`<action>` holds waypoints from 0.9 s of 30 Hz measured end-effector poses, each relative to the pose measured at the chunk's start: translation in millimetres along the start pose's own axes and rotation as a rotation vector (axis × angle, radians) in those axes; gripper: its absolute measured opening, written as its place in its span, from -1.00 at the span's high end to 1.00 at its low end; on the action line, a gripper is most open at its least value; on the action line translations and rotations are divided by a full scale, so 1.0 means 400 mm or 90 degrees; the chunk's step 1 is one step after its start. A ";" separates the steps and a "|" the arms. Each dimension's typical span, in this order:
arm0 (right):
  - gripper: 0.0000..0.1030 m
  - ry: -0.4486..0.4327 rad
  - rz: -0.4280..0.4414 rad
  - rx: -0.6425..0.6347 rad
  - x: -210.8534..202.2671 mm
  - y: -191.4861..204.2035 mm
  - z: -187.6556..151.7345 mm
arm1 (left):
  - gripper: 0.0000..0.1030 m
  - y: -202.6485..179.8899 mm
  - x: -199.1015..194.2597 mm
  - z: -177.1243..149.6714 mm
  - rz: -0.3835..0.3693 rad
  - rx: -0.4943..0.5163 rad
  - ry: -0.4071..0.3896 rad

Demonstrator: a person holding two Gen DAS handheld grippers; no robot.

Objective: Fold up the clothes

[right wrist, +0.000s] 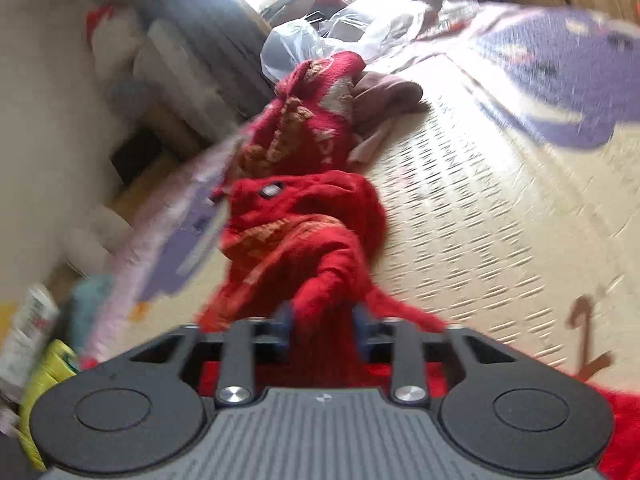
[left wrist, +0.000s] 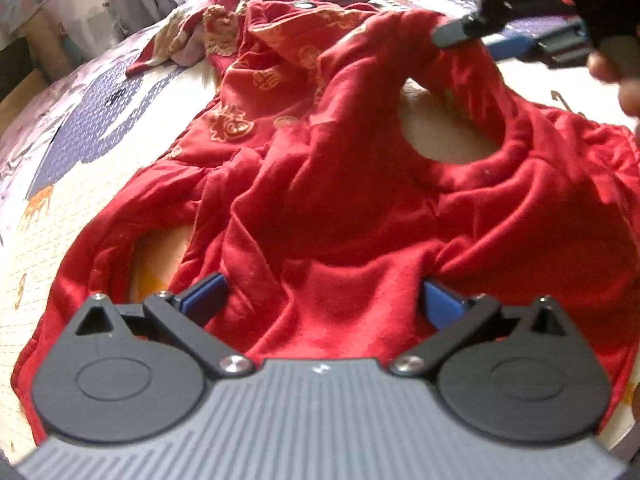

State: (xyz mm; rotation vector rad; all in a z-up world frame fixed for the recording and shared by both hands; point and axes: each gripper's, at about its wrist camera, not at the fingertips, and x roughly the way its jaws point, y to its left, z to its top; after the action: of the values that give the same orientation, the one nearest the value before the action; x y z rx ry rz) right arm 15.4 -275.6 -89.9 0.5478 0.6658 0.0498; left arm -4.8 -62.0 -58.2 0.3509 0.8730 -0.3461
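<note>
A red garment (left wrist: 340, 184) with gold patterned lining lies crumpled across the quilted bed cover (left wrist: 80, 128). In the left wrist view my left gripper (left wrist: 322, 300) stands wide open just above its near part, blue pads apart and cloth bunched below. My right gripper (left wrist: 452, 34) reaches in from the upper right and pinches a far edge, which is pulled up toward its tip. In the blurred right wrist view a twisted strand of the red garment (right wrist: 320, 240) runs between the pads of the right gripper (right wrist: 323, 328), which is shut on it.
Beyond the garment lie a red knit piece with beige trim (right wrist: 316, 120), a pinkish cloth (right wrist: 384, 96) and plastic bags (right wrist: 320, 36). The bed cover (right wrist: 480, 220) stretches to the right; its edge drops off at the left toward clutter on the floor. A person's fingers (left wrist: 616, 76) show at the right.
</note>
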 end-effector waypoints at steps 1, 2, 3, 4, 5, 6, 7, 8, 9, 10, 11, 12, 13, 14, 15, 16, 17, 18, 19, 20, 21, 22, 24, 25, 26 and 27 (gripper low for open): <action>-0.01 0.001 -0.015 -0.022 -0.002 0.008 -0.004 | -1.00 0.009 0.005 0.002 -0.004 -0.007 0.002; -0.02 0.005 -0.020 -0.043 -0.007 0.015 -0.006 | -1.00 0.014 0.007 0.002 -0.005 -0.010 0.004; -0.03 0.010 -0.025 -0.065 -0.011 0.023 -0.009 | -1.00 0.016 0.008 0.002 -0.005 -0.012 0.005; -0.09 0.020 -0.030 -0.092 -0.016 0.035 -0.013 | -1.00 0.018 0.008 0.002 -0.005 -0.013 0.005; -0.15 0.032 -0.033 -0.123 -0.023 0.049 -0.022 | -1.00 0.019 0.008 0.002 -0.004 -0.013 0.006; -0.17 0.044 -0.037 -0.154 -0.030 0.063 -0.031 | -1.00 0.018 0.009 0.002 -0.002 -0.011 0.006; -0.19 0.056 -0.041 -0.185 -0.038 0.077 -0.040 | -1.00 0.016 0.008 0.002 0.000 -0.009 0.005; -0.25 0.068 -0.043 -0.218 -0.046 0.092 -0.050 | -1.00 0.014 0.007 0.002 0.003 -0.006 0.005; -0.28 0.078 -0.040 -0.255 -0.060 0.107 -0.067 | -1.00 0.011 0.006 0.002 0.007 -0.002 0.003; -0.33 0.087 -0.038 -0.293 -0.074 0.121 -0.084 | -1.00 0.009 0.005 0.001 0.010 0.002 0.002; -0.35 0.097 -0.035 -0.330 -0.089 0.136 -0.101 | -1.00 0.008 0.005 0.001 0.013 0.006 0.001; -0.35 0.106 -0.031 -0.364 -0.103 0.150 -0.117 | -1.00 0.004 0.003 0.000 0.017 0.008 0.000; -0.35 0.109 -0.023 -0.384 -0.120 0.157 -0.129 | -1.00 0.001 0.001 -0.001 0.020 0.010 0.000; -0.38 0.113 -0.015 -0.403 -0.136 0.164 -0.142 | -1.00 0.000 -0.001 -0.001 0.022 0.011 -0.001; -0.41 0.117 -0.007 -0.421 -0.152 0.170 -0.154 | -1.00 -0.002 -0.002 -0.001 0.024 0.013 -0.001; -0.46 0.119 -0.003 -0.430 -0.167 0.171 -0.163 | -1.00 -0.003 -0.003 -0.001 0.027 0.014 -0.002; -0.51 0.121 -0.004 -0.439 -0.178 0.171 -0.169 | -1.00 -0.005 -0.004 -0.001 0.029 0.016 -0.002; -0.52 0.121 -0.014 -0.448 -0.188 0.165 -0.177 | -1.00 -0.006 -0.004 -0.001 0.032 0.017 -0.002; -0.53 0.122 -0.024 -0.457 -0.198 0.159 -0.185 | -1.00 -0.008 -0.004 -0.002 0.036 0.020 -0.004; -0.53 0.123 -0.034 -0.463 -0.206 0.151 -0.192 | -1.00 -0.010 -0.005 -0.003 0.040 0.023 -0.005; -0.53 0.129 -0.044 -0.458 -0.210 0.136 -0.197 | -1.00 -0.011 -0.004 -0.003 0.044 0.026 -0.006; -0.52 0.134 -0.053 -0.452 -0.214 0.121 -0.201 | -1.00 -0.011 -0.005 -0.003 0.047 0.026 -0.006; -0.52 0.149 -0.064 -0.444 -0.208 0.097 -0.214 | -1.00 -0.010 -0.006 -0.004 0.050 0.025 -0.005; -0.52 0.158 -0.067 -0.441 -0.200 0.086 -0.222 | -1.00 -0.009 -0.006 -0.004 0.051 0.024 -0.005; -0.48 0.166 -0.069 -0.437 -0.191 0.077 -0.232 | -1.00 -0.009 -0.006 -0.004 0.053 0.026 -0.005; -0.44 0.170 -0.068 -0.435 -0.178 0.072 -0.246 | -1.00 -0.010 -0.006 -0.004 0.056 0.029 -0.005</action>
State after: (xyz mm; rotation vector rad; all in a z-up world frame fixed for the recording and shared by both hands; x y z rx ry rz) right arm -96.2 -220.5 -98.8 -0.1564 0.8813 0.2434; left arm -9.1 -64.7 -57.7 0.4290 0.8399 -0.2862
